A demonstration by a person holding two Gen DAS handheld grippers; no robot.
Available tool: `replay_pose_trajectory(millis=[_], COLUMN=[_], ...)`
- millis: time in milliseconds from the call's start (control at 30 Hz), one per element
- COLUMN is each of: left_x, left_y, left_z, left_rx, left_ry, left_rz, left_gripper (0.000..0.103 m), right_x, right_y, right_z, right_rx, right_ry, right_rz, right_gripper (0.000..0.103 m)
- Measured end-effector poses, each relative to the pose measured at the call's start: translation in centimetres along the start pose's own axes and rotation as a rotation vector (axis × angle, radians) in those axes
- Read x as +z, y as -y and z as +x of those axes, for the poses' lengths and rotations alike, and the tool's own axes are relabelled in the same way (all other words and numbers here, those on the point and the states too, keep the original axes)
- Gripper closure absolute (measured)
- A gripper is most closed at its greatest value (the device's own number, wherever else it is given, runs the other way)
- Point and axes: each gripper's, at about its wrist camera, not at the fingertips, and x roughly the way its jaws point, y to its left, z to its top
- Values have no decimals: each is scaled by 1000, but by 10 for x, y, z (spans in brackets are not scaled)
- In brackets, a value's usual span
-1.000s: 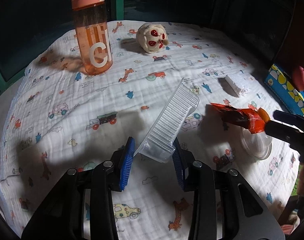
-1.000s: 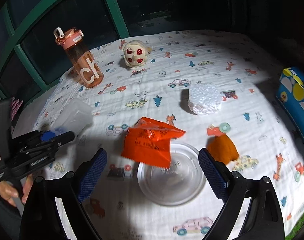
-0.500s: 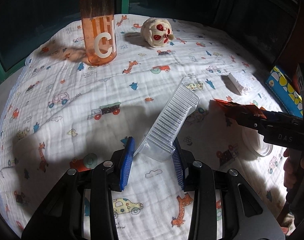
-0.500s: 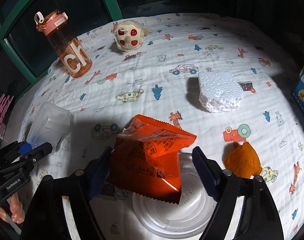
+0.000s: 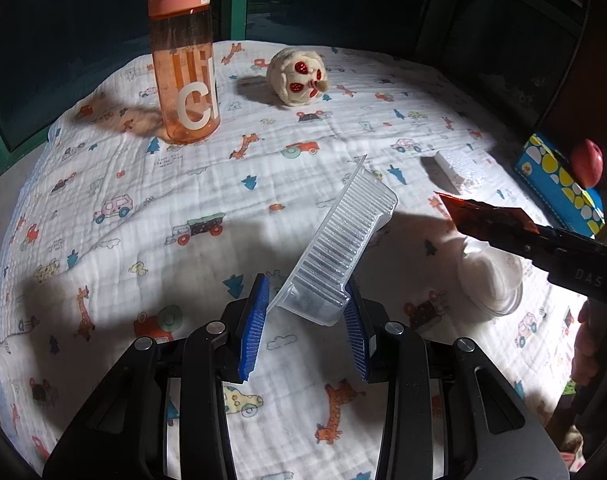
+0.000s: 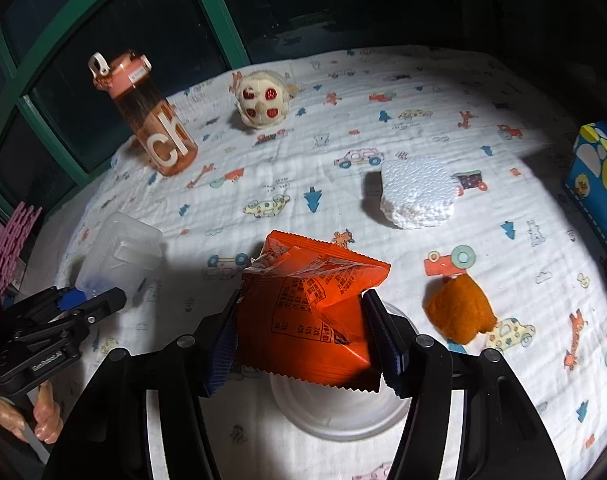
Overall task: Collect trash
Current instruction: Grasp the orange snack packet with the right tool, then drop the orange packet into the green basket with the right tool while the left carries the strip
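Both grippers angle down: left gripper (image 5: 305, 312) pinches a clear ribbed plastic tray (image 5: 339, 244); right gripper (image 6: 303, 336), jaws just closing, squeezes a crinkled orange snack wrapper (image 6: 307, 312).

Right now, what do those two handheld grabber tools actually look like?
Both are matte black plastic. The left gripper has two angular arms with silver screws, ending in fingers faced with ribbed blue pads. The right gripper looks the same: black arms, silver screws, ribbed blue pads. Small white lettering is printed on each body.
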Motion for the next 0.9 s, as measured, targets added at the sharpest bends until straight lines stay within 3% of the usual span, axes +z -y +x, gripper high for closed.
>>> replay_pose_trajectory(millis=[467,900], left_x=[-6,-15], left_y=[69,166], left_z=[-35,-60], left_rx=[-98,-226], left_ry=[35,51], left_rz=[65,186], left_gripper=[66,66], right_x=[-48,-121], right_y=[33,115], right_z=[-103,-210], right_rx=[-14,-181], right_ry=[120,222], right_rz=[74,221], right_gripper=[46,45])
